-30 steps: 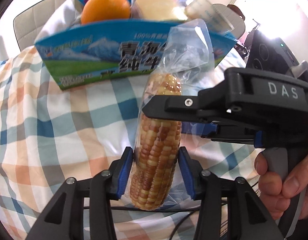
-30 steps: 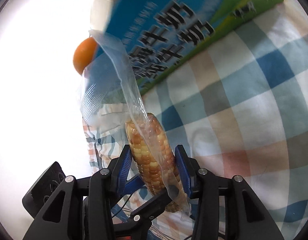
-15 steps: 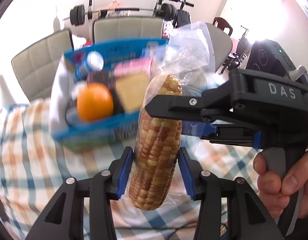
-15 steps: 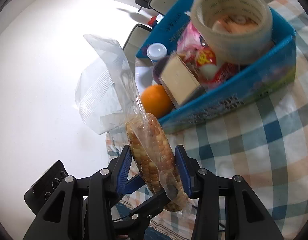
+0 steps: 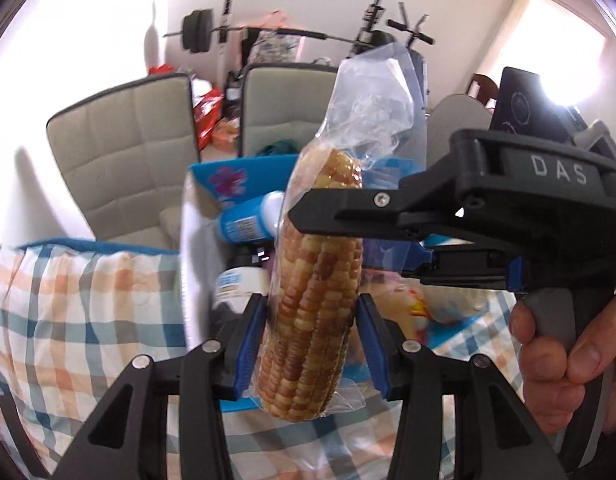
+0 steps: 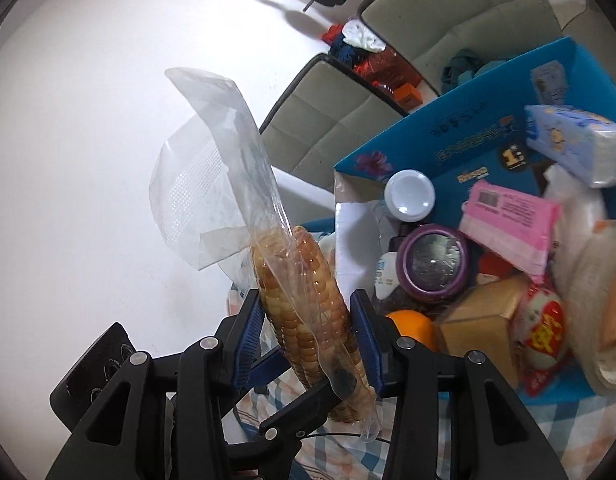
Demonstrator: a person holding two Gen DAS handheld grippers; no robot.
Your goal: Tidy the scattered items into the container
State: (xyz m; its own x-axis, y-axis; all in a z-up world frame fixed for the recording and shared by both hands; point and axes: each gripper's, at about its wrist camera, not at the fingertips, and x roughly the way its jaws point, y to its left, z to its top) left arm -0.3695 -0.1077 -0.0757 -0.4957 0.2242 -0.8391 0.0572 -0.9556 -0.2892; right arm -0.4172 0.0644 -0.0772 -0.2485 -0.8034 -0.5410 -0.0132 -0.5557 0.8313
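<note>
A corn cob in a clear plastic bag is held upright by both grippers at once. My left gripper is shut on its lower part, and my right gripper is shut on the same cob, crossing it from the right in the left wrist view. The blue cardboard box stands just behind the cob, to the right in the right wrist view. It holds an orange, a purple-lidded jar, a white-capped bottle, a pink packet and other items.
The box stands on a table with a checked cloth. Two beige padded chairs stand behind the table. Gym equipment lines the far wall.
Both grippers have lifted the bagged corn up and toward the box. The box now sits lower in view, and I look down into it.
</note>
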